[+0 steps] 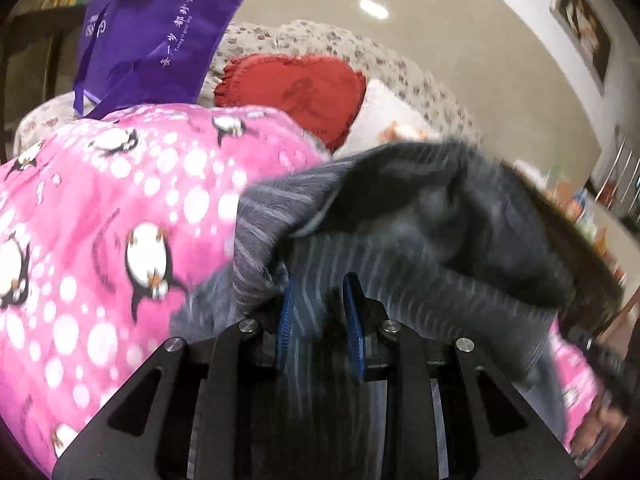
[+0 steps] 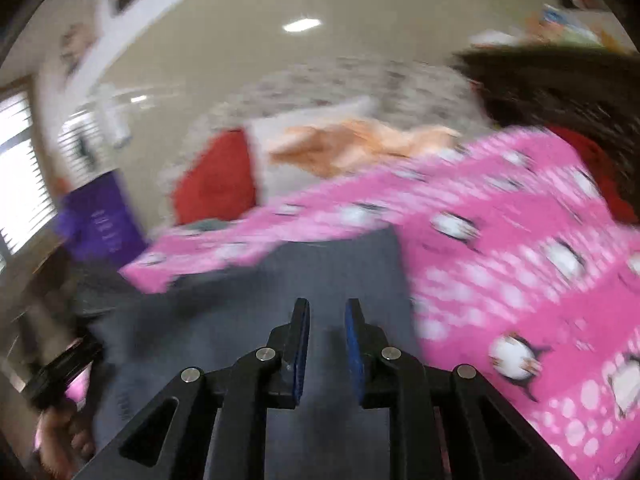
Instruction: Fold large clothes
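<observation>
A grey striped garment (image 1: pixel 432 224) bunches up in front of my left gripper (image 1: pixel 320 292), which is shut on a fold of it; the cloth runs between the blue pads (image 1: pixel 354 320) and drapes over the left one. In the right wrist view the same grey garment (image 2: pixel 248 312) lies spread on a pink penguin-print blanket (image 2: pixel 520 248). My right gripper (image 2: pixel 327 312) hovers over it with its jaws a little apart and nothing between the blue pads (image 2: pixel 354 344). The left gripper (image 2: pixel 60 368) and the hand holding it show at that view's lower left.
The pink blanket (image 1: pixel 120 216) covers a floral sofa (image 1: pixel 312 44). On the sofa sit a red heart cushion (image 1: pixel 296 88), a purple bag (image 1: pixel 152 36) and a white and orange pillow (image 2: pixel 344 148). Framed pictures (image 1: pixel 584 28) hang on the wall behind.
</observation>
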### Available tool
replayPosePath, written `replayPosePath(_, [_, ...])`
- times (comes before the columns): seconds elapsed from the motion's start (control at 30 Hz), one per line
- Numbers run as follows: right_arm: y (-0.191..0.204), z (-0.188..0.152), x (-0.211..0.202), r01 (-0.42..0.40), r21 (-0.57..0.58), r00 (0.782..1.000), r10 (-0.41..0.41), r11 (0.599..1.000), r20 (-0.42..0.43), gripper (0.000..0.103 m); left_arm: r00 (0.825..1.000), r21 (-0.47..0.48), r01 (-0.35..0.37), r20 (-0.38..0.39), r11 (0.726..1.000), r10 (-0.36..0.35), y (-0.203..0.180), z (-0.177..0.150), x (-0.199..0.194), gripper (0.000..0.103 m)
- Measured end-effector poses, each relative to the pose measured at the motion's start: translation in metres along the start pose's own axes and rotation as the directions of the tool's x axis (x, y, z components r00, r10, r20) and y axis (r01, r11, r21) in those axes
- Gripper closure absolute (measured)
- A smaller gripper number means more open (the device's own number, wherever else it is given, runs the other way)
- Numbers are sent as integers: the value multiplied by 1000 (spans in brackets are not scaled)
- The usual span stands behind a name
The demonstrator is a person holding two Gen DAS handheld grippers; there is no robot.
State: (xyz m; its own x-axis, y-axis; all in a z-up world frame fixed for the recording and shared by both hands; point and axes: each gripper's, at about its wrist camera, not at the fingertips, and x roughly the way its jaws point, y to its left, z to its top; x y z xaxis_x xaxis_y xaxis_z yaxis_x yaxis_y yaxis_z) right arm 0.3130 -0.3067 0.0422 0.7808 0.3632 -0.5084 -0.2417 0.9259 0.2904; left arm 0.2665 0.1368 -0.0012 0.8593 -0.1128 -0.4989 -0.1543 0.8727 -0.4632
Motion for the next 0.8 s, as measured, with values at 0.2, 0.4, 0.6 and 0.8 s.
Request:
replayPosePath(0.2, [108,-14,32,-401,-236,880,301,885,-368,61,998,-37,32,64,999,-29,8,57,14,79])
replayPosePath(0.4, [140,-24,93,-405,-337,829,186,850,-527,62,979,112,121,150,986,-137,-9,13,-22,64])
replayPosePath(0.6, [101,57,122,-78,-234,984,37,969,-174,67,993,120,104,52,987,-111,-12,10,0,61])
replayPosePath(0.8, [70,66,67,-79,-145,994,66,986,-92,67,992,10,120,25,993,-120,5,12,5,61])
